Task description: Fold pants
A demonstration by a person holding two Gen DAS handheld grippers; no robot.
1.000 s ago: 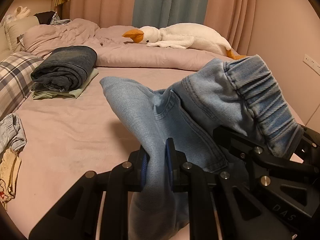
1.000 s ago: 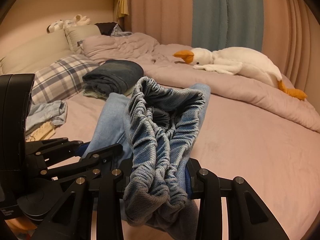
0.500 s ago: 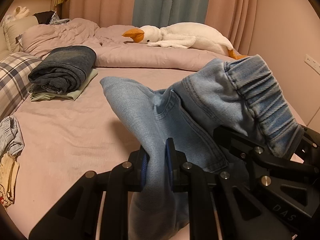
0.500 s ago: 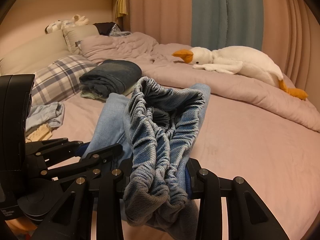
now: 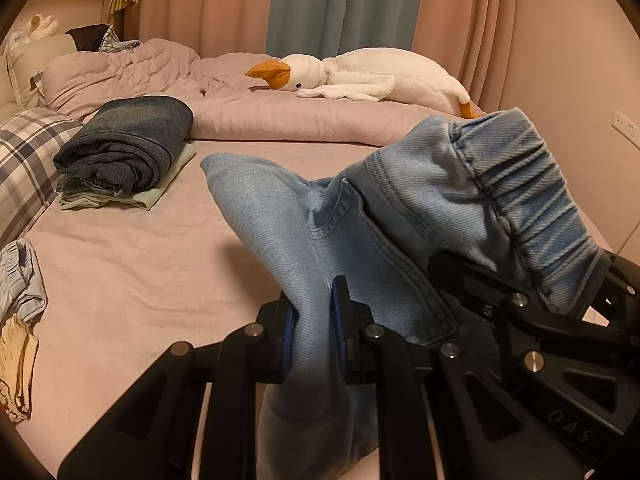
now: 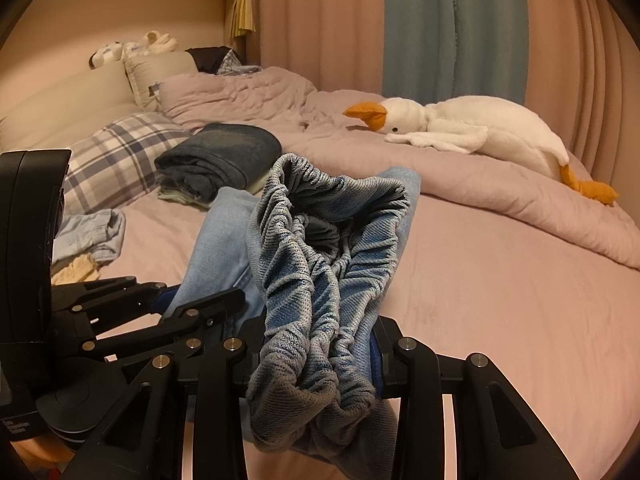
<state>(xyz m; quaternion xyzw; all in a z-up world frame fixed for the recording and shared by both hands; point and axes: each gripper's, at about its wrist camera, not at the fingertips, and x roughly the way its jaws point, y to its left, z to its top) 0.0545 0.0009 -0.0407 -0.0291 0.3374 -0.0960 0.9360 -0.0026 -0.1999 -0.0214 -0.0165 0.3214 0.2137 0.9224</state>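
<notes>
Nothing is shifting between the earlier frames and this one: both grippers are staying in place. Left gripper point(image 5: 314, 334) is clamping a thin fold of the light-blue pants point(image 5: 280, 216); right gripper point(image 6: 320, 356) is pinching the bunched elastic waistband point(image 6: 332, 248). Both are holding the garment aloft over the bed point(image 5: 132, 264), with fabric hanging below the jaws, apparently clear of the sheet. Open sheet is lying ahead of both tools. A folded stack point(image 5: 128, 148) is sitting well apart, far left. No containers are showing.
</notes>
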